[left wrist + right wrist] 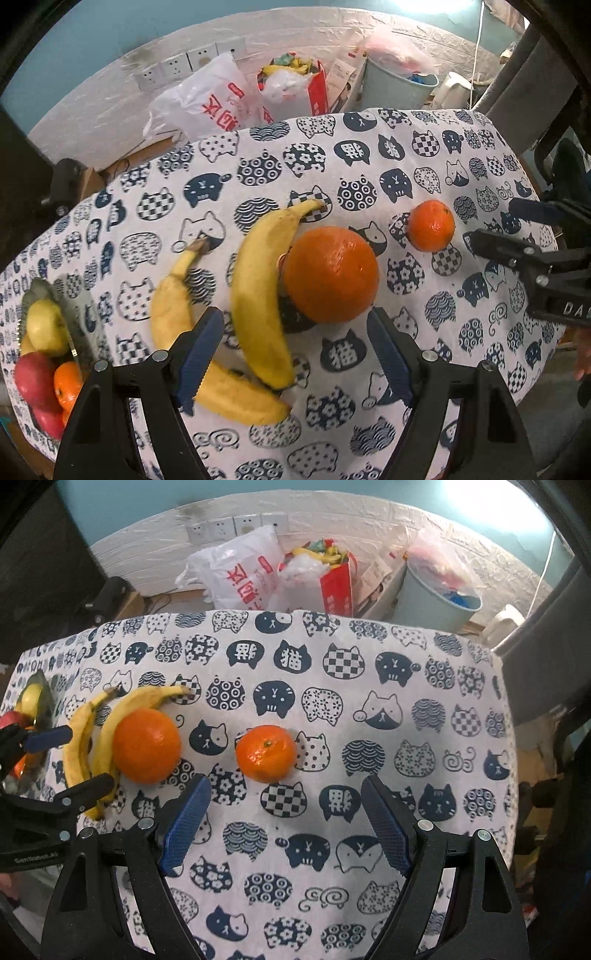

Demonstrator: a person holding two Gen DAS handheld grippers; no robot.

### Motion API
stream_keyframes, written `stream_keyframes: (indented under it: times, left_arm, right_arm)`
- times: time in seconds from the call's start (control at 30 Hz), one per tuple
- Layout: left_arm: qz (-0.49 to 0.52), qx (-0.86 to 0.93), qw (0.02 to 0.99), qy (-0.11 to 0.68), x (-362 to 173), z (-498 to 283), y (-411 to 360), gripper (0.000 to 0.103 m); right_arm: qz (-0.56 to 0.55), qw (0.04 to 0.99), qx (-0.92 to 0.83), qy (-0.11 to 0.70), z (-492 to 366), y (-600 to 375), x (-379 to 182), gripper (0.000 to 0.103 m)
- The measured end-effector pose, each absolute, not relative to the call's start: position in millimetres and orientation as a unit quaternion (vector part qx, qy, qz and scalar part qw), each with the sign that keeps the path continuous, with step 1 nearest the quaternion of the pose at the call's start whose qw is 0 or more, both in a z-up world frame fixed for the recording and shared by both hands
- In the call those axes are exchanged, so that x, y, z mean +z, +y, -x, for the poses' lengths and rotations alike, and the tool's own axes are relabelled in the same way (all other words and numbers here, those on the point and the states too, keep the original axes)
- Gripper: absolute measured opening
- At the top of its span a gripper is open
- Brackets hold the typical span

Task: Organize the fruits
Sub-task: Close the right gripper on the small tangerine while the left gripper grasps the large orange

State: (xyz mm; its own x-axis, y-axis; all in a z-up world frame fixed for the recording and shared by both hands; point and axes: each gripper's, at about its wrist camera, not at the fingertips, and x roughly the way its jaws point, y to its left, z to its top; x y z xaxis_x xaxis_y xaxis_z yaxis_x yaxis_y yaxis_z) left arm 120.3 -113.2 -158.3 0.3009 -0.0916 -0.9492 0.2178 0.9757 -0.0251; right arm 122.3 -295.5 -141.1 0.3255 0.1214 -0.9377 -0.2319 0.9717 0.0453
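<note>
both grippers, left gripper [295,350] and right gripper [286,823], hold their fingers wide open and empty. the banana [258,291] leans against the big orange [330,275] on the worktop [424,332]; lifting either likely rolls the other.

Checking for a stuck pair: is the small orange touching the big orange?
No, the small orange sits apart from the big orange, with patterned cloth between.

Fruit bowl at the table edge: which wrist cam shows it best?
Left wrist. The bowl shows its rim and contents: a yellow fruit, a red apple and an orange piece. In the right wrist view the bowl is small at the frame edge, partly behind the left gripper.
</note>
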Motion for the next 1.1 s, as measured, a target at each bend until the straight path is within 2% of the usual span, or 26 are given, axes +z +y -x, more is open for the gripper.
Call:
stream_keyframes:
  times: [0.5, 0.53, 0.7, 1.1]
  left_arm:
    - [-0.045, -0.098, 0.796, 0.595, -175.5, -135.5, -122.3, 0.086]
    - [-0.044, -0.098, 0.796, 0.596, -175.8, -136.0, -123.0, 0.086]
    - [-0.041, -0.104, 0.795, 0.596, -176.9, -140.4, -131.7, 0.086]
    - [-0.07, -0.11, 0.797, 0.59, -188.4, -147.0, -155.4, 0.09]
  right_arm:
    - [0.047, 0.79, 0.107, 0.602, -150.8, -283.6, -197.8, 0.082]
    - [0.04, 0.789, 0.111, 0.603, -152.0, -284.3, -200.4, 0.08]
    - [0.023, 0.791, 0.129, 0.598, -151.4, -285.4, -198.4, 0.049]
    - [0.001, 0.804, 0.121, 0.582, -143.3, -305.7, -177.7, 0.048]
